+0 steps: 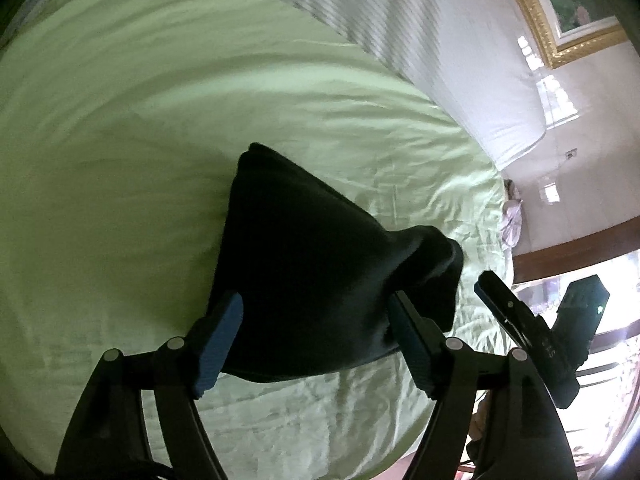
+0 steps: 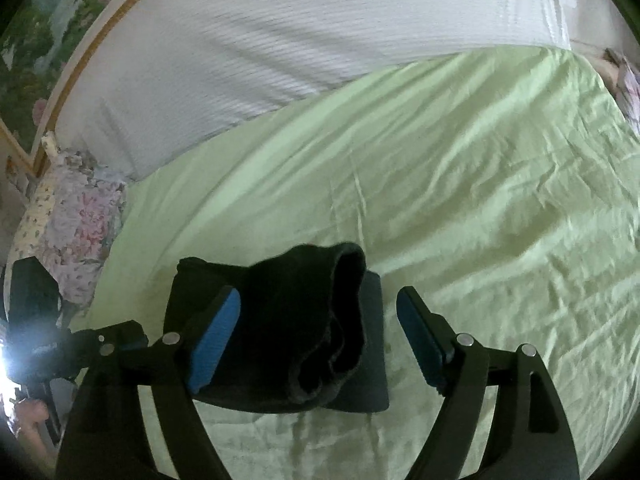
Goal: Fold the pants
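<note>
Black pants [image 1: 312, 264] too dark to show folds; bedsheet [image 1: 120, 120] motion-blurred.

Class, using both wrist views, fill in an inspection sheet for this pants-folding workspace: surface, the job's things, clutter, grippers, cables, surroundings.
Surface: green bedsheet, wrinkled, spread over the bed.
Job's things: black pants, bunched in a folded heap on the sheet; how far they are folded is unclear.
Clutter: floral cloth at the sheet's edge.
Grippers: left gripper jaws apart, either side of the pants; right gripper jaws apart, pants between them; whether the pads touch the cloth cannot be told.
Cables: nothing seen.
Surroundings: white striped bedding beyond the sheet; gold-framed picture on the wall.
</note>
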Demonstrator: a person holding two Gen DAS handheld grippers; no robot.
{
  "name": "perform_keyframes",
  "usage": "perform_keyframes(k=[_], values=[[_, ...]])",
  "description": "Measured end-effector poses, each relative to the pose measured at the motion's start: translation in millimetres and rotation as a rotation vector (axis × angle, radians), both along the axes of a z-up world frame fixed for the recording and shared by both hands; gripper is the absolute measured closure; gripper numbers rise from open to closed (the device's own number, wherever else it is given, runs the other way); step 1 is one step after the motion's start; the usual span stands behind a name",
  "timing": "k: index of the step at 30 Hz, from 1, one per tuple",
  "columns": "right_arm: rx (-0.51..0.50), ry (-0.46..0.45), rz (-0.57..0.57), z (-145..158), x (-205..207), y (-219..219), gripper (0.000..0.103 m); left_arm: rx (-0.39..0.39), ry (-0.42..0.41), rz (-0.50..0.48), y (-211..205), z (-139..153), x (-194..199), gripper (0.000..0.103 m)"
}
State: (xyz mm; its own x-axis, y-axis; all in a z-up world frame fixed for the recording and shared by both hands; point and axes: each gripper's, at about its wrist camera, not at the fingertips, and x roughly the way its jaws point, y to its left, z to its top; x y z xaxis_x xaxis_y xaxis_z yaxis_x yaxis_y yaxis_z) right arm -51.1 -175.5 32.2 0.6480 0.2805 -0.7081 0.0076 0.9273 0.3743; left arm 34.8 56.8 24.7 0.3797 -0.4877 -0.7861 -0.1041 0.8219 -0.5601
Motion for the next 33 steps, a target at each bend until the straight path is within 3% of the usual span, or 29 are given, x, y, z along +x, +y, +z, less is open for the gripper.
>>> perform_keyframes(k=[9, 10, 14, 18, 24, 29, 33], values=[[0.023, 0.035, -0.008, -12, -3, -3, 0.022, 0.042, -0.008, -0.025, -9, 3, 17, 0.026], [0.026, 0.036, -0.005, -13, -3, -2, 0.022, 0.044, -0.009, -0.042, -12, 2, 20, 0.022], [0.02, 0.035, 0.023, -16, -3, 4, 0.022, 0.14, 0.051, -0.073, -20, -12, 36, 0.02], [0.035, 0.054, 0.02, -19, 0, 2, 0.022, 0.087, 0.085, -0.021, -8, -23, 43, 0.02], [0.047, 0.071, 0.006, -23, 5, -2, 0.022, 0.101, 0.057, -0.008, -8, -12, 48, 0.02], [0.07, 0.078, 0.031, -23, 2, 0, 0.022, 0.073, -0.024, -0.174, -37, 9, 67, 0.02], [0.106, 0.097, 0.033, -30, -1, -1, 0.023, 0.119, -0.05, -0.377, -69, 16, 90, 0.02]])
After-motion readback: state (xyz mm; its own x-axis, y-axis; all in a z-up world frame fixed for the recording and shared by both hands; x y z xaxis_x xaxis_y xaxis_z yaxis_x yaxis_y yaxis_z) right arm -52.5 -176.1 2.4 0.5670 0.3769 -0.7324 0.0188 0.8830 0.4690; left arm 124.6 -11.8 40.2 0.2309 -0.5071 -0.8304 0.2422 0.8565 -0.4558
